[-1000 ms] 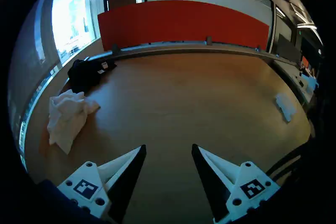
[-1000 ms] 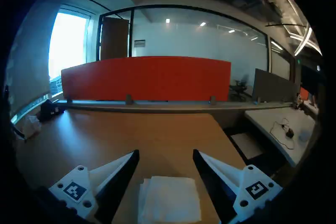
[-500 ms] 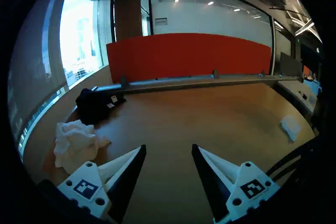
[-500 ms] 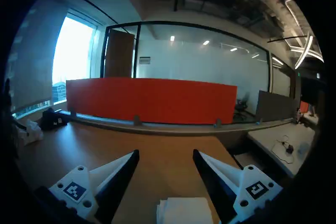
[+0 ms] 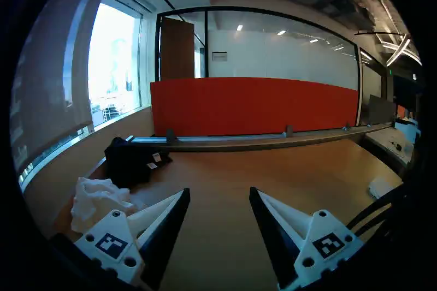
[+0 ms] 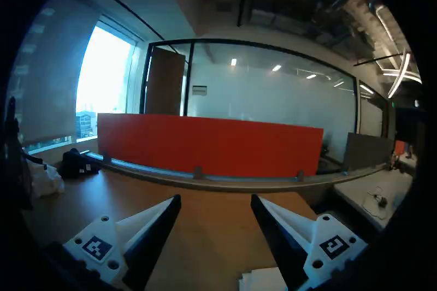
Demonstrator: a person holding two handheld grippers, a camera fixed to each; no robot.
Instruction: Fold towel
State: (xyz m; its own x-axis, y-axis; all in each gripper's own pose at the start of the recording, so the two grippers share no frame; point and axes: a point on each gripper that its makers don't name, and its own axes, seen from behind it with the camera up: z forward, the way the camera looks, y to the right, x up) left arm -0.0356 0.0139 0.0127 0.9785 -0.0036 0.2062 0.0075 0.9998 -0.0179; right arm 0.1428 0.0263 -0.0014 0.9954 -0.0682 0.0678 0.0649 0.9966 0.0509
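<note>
Now your left gripper (image 5: 218,190) gapes wide and empty, a soft crumpled towel (image 5: 97,203) bunched left of it; your right gripper (image 6: 216,197), equally wide, has a flat folded towel (image 6: 259,282) beneath its right finger

White crumpled towel (image 5: 94,203) heaped, white folded towel (image 5: 380,186) flat, well apart

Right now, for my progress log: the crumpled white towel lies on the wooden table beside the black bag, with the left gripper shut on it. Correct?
No. The left gripper is open and empty; the left gripper view shows the crumpled white towel lying on the wooden table beside the black bag.
</note>
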